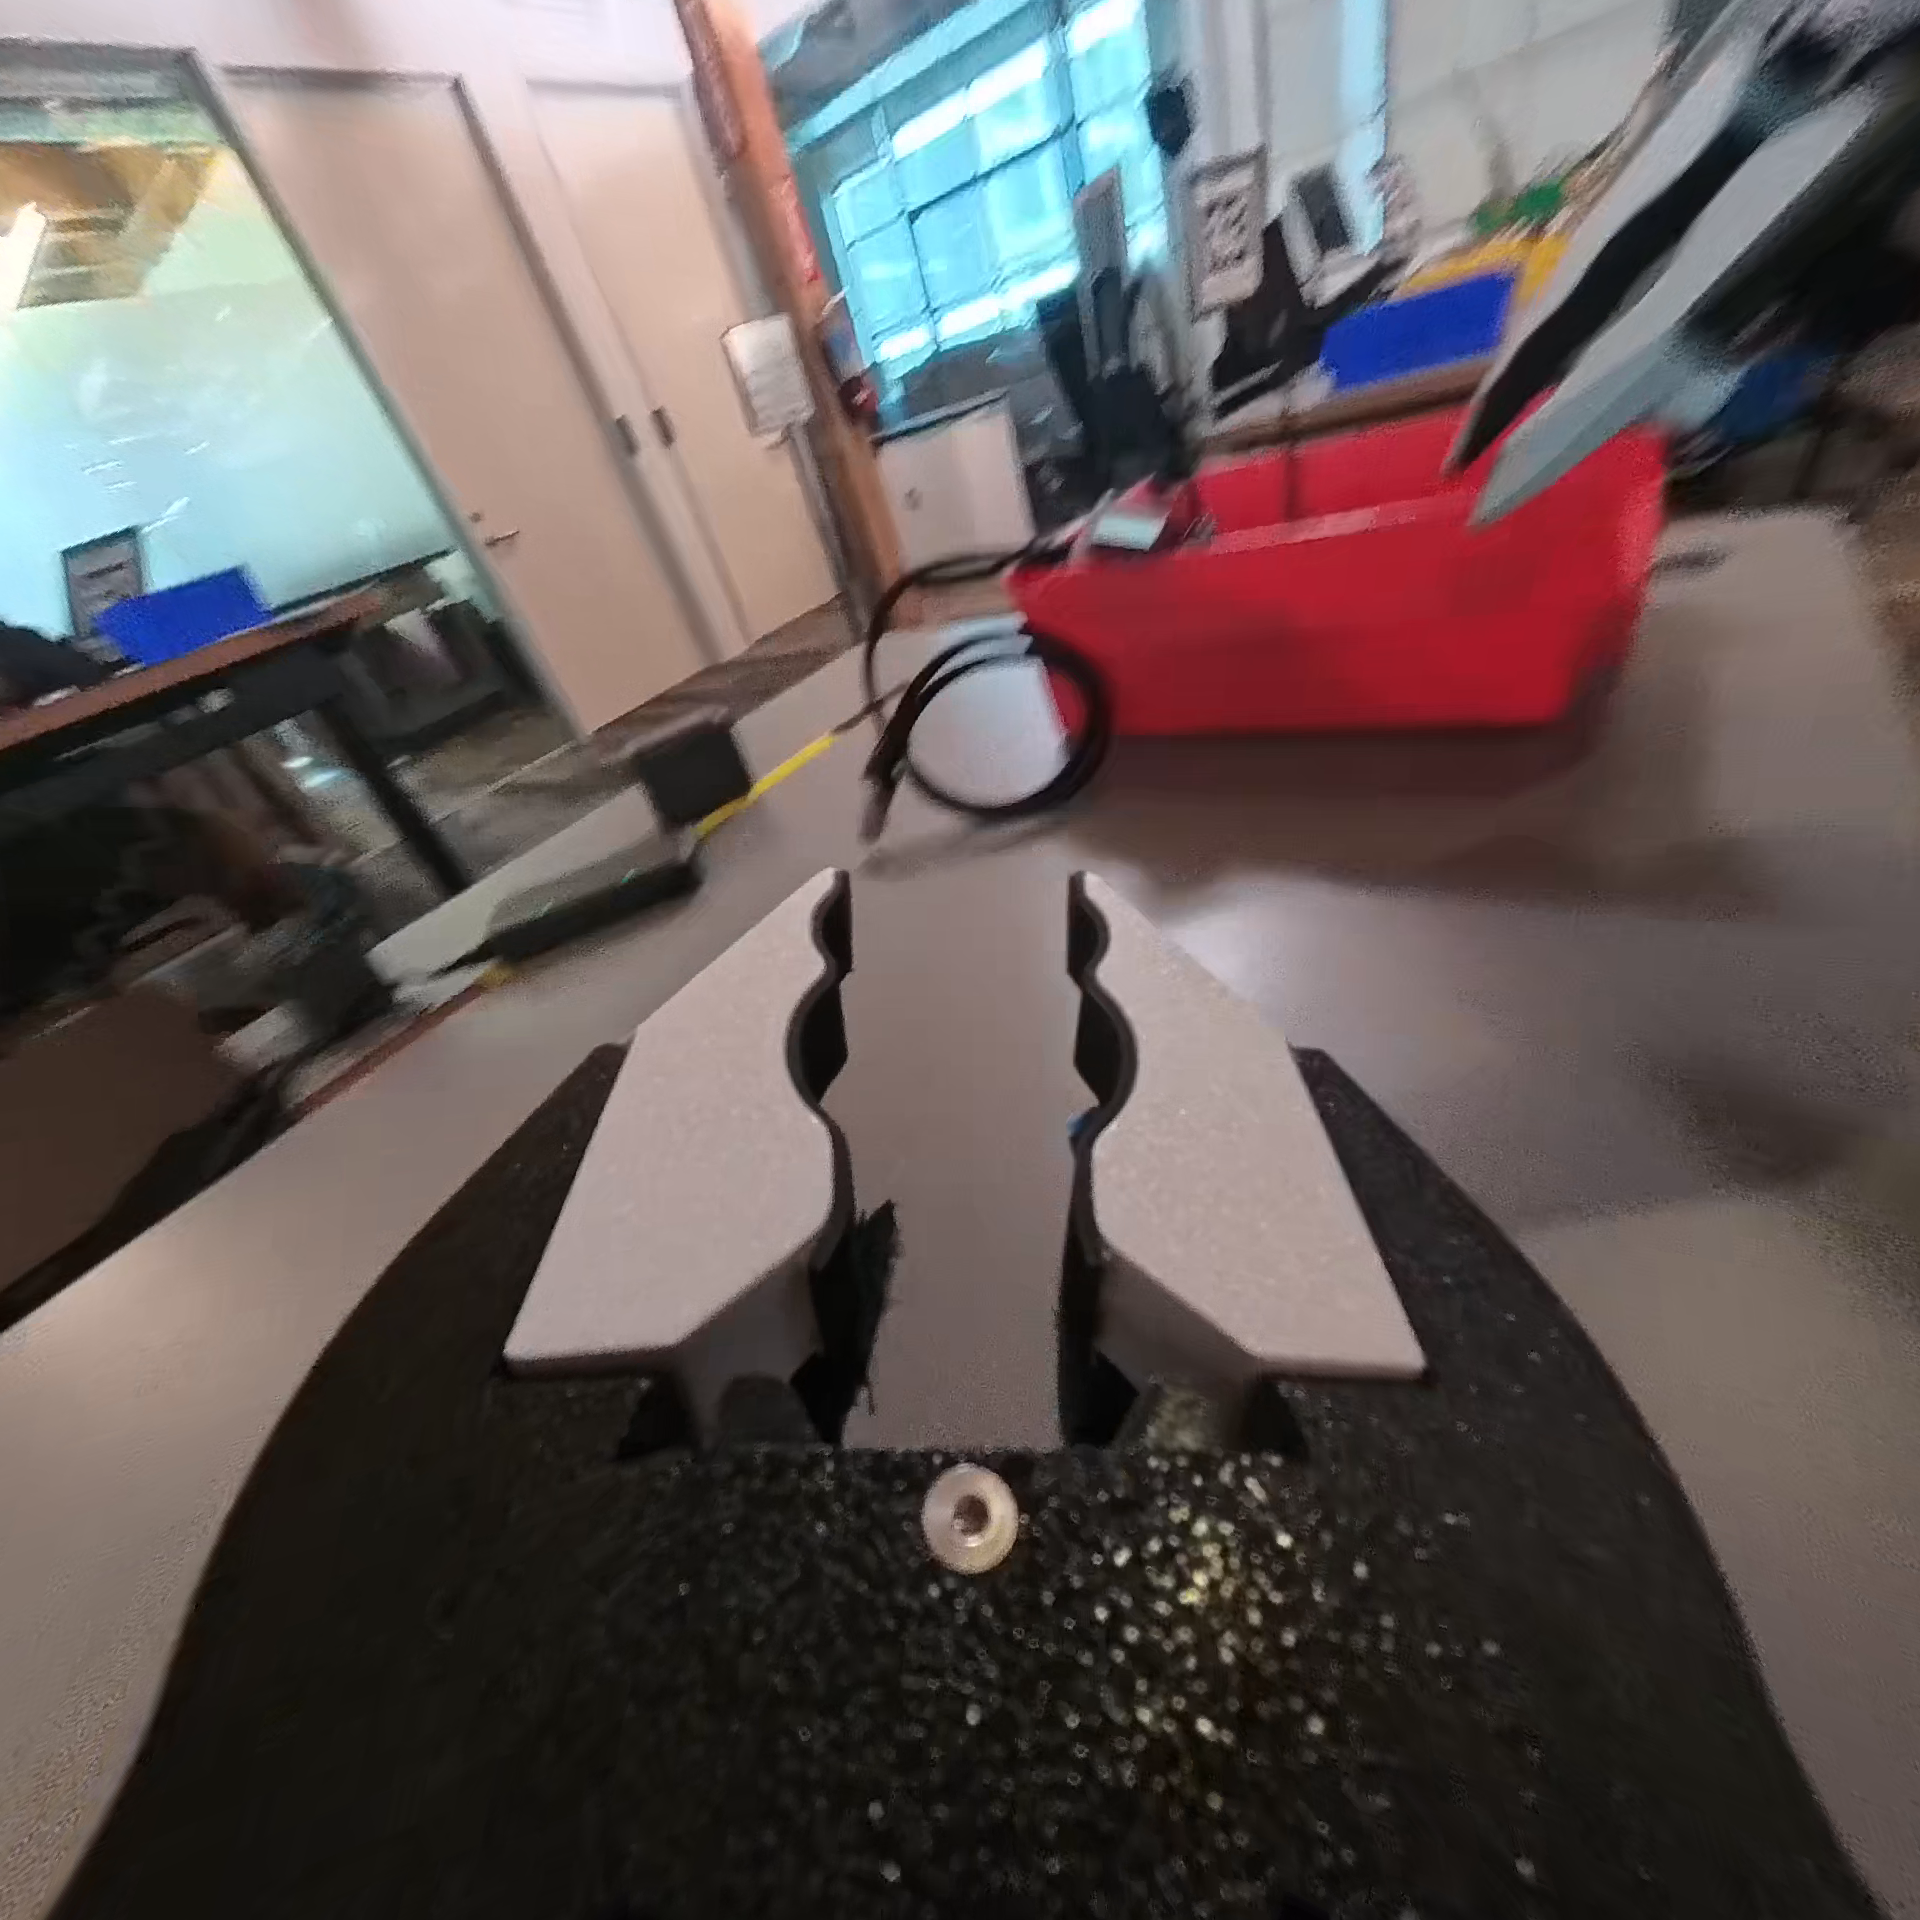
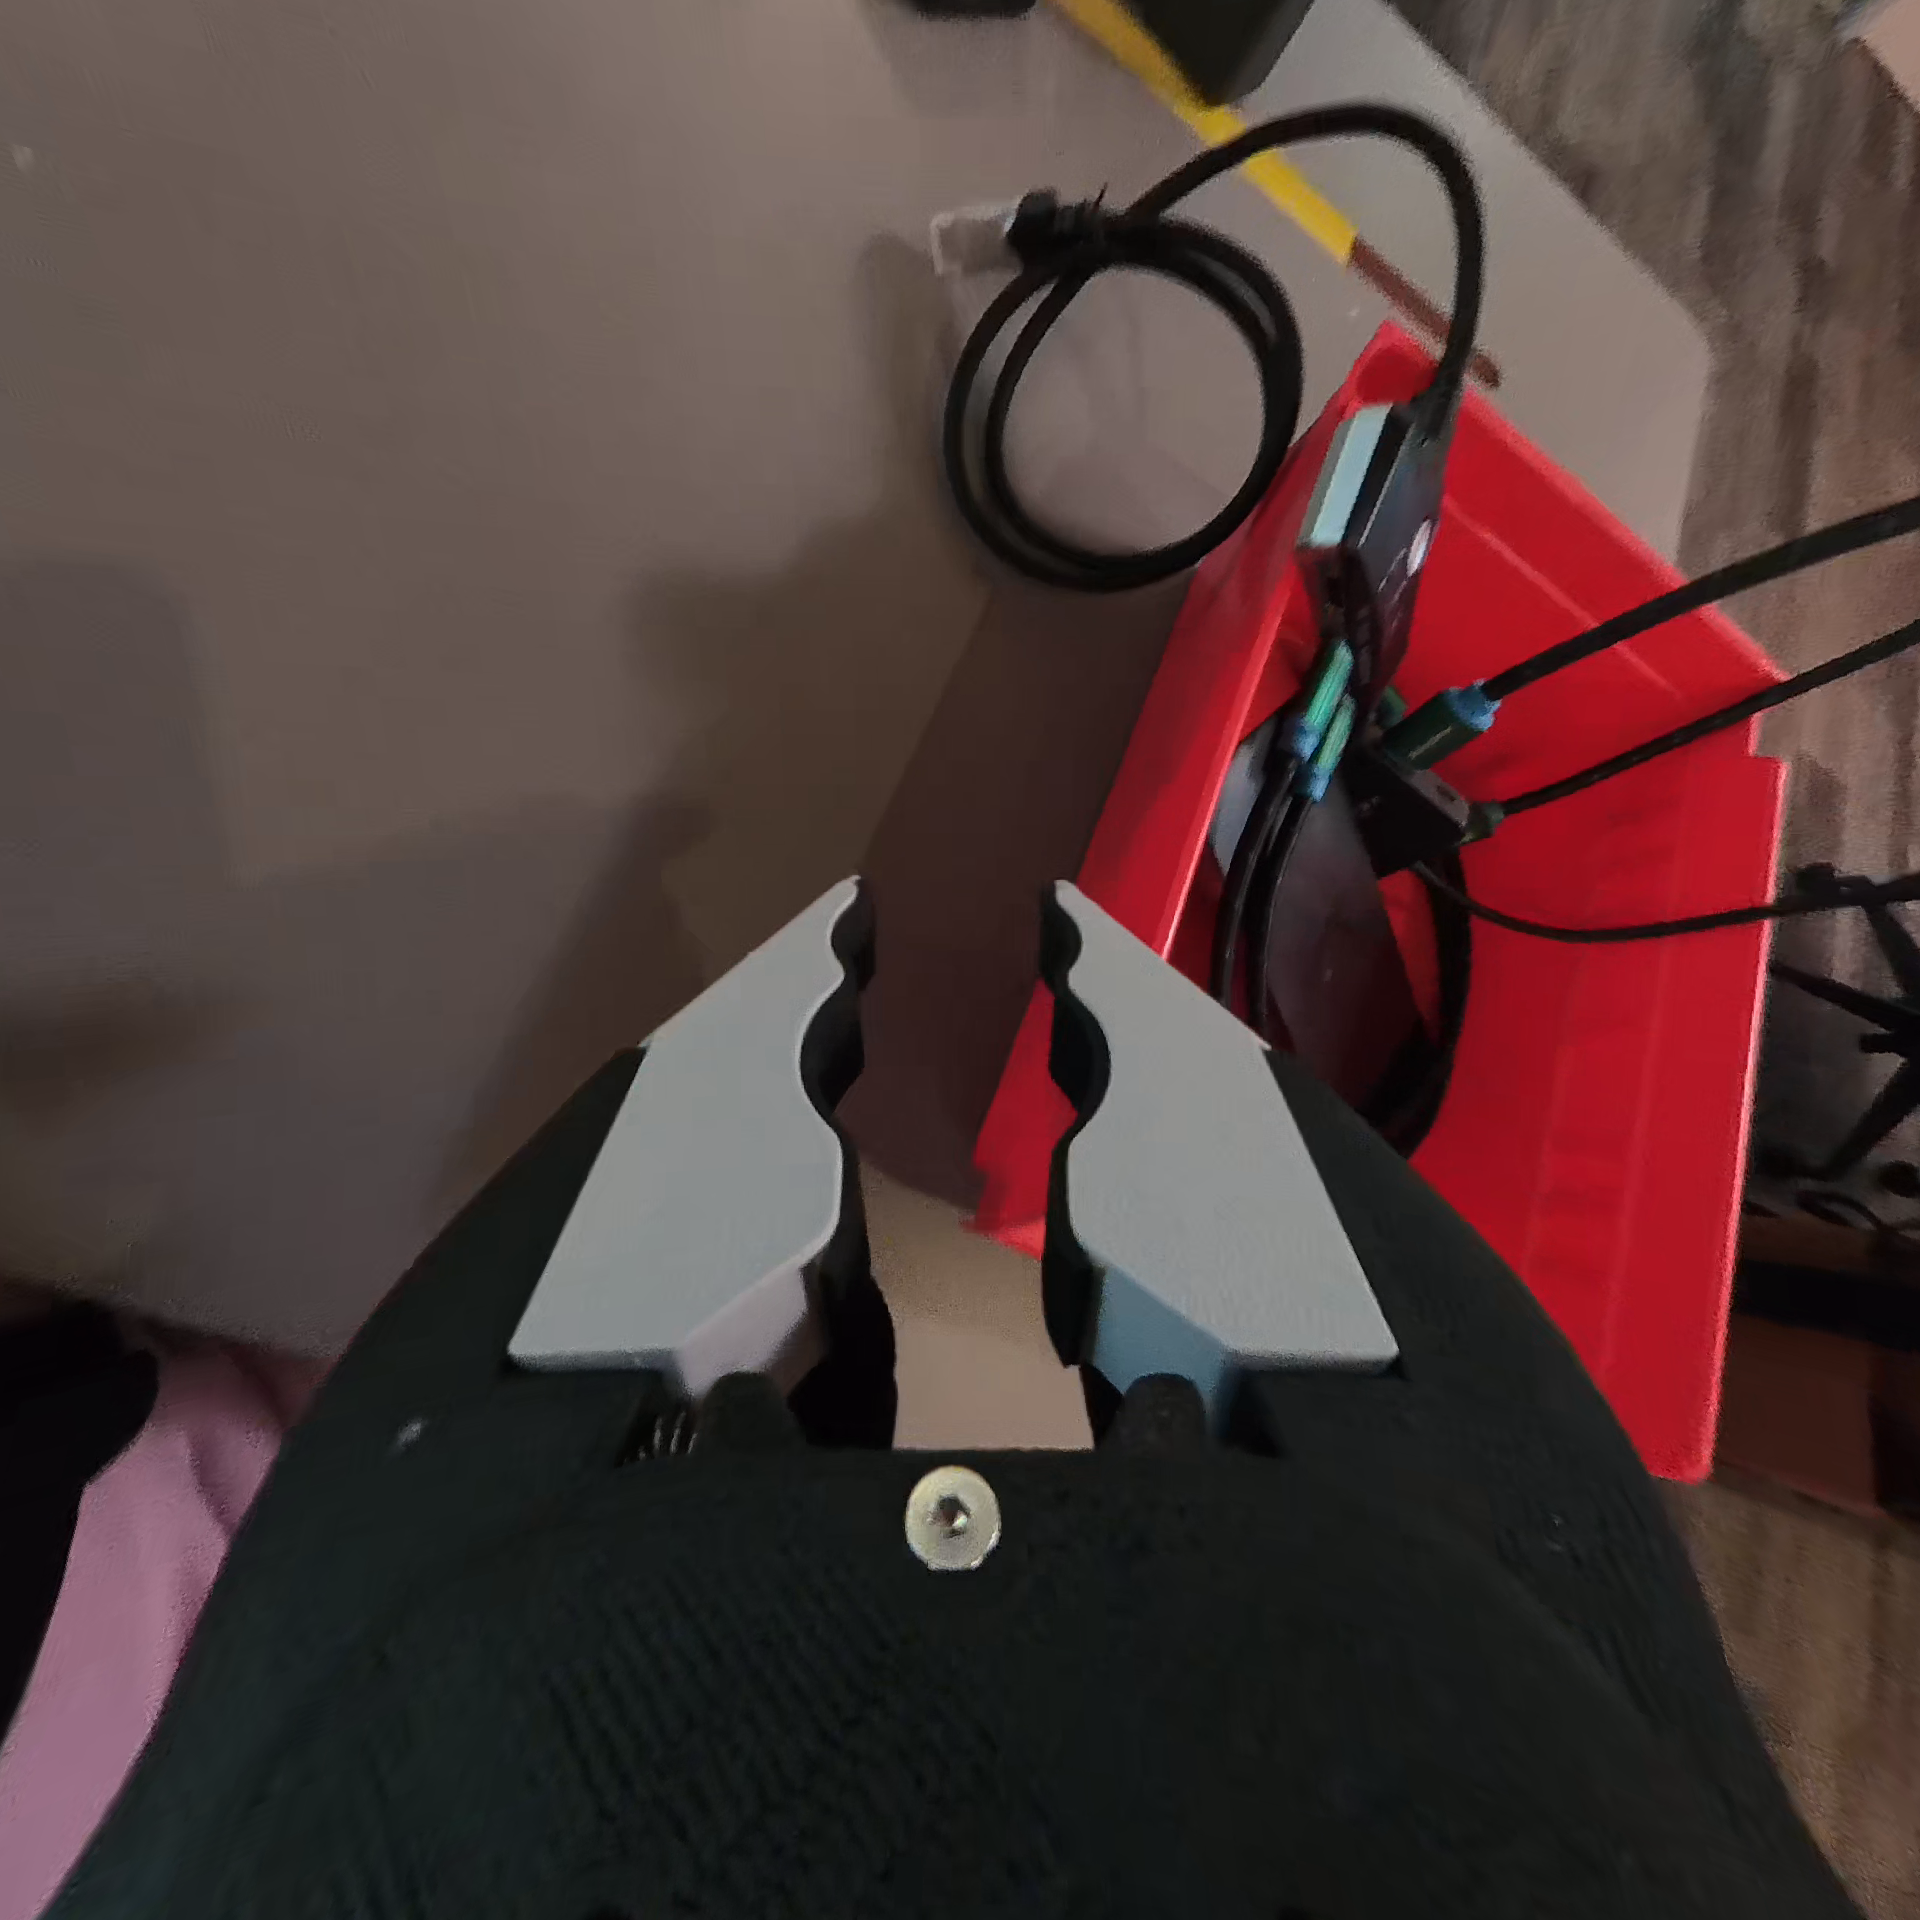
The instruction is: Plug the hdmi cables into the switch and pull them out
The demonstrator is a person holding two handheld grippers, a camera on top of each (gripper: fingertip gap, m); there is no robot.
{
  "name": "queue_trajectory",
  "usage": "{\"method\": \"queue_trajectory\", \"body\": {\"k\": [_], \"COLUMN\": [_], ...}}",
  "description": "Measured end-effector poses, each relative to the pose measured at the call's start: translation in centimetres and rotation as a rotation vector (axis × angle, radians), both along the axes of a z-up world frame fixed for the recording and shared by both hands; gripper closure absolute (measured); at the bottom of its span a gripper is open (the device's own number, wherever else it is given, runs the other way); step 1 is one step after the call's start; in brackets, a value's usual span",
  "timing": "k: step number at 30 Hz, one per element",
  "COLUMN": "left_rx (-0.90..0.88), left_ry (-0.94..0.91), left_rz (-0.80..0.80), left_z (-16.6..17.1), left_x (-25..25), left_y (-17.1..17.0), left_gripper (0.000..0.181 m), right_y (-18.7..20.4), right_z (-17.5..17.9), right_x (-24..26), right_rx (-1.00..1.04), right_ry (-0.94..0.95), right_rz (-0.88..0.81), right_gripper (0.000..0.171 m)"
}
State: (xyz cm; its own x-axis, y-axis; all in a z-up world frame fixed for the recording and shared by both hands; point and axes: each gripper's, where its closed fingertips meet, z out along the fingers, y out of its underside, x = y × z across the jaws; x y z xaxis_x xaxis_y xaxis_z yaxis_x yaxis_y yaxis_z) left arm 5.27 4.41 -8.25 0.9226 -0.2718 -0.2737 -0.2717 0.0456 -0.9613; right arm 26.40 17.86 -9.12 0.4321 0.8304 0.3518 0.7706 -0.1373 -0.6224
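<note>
A red bin [image 2: 1621,935] stands on the grey table and holds a dark HDMI switch [image 2: 1371,520] leaning on its rim, with several black cables with green-blue plugs [image 2: 1314,727] at its lower end. A coiled black cable [image 2: 1112,416] lies on the table beside the bin and runs into the switch's top. My right gripper [image 2: 956,894] is open and empty, above the table just left of the bin. My left gripper [image 1: 961,883] is open and empty, low over the table, pointing at the coiled cable [image 1: 987,727] and the bin [image 1: 1351,623]. The right gripper [image 1: 1486,478] shows at upper right over the bin.
A yellow strip [image 2: 1278,177] and a black block [image 1: 691,774] lie at the table's far edge. A flat grey device [image 1: 582,904] lies left of my left gripper. A dark desk with a blue bin [image 1: 177,623] stands beyond the table on the left. The left gripper's tips are roughly 25 centimeters from the right gripper's.
</note>
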Motion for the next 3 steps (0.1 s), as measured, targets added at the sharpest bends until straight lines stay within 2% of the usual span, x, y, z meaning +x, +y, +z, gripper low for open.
{"method": "queue_trajectory", "body": {"k": [3], "left_rx": [0.043], "left_ry": [-0.06], "left_rz": [-0.134], "left_z": [4.3], "left_x": [5.3], "left_y": [2.0], "left_gripper": [0.133], "right_y": [1.2], "right_z": [0.7], "right_x": [-2.4], "right_rx": [0.033], "right_ry": [0.082], "right_rz": [-0.019], "right_gripper": [0.124]}}
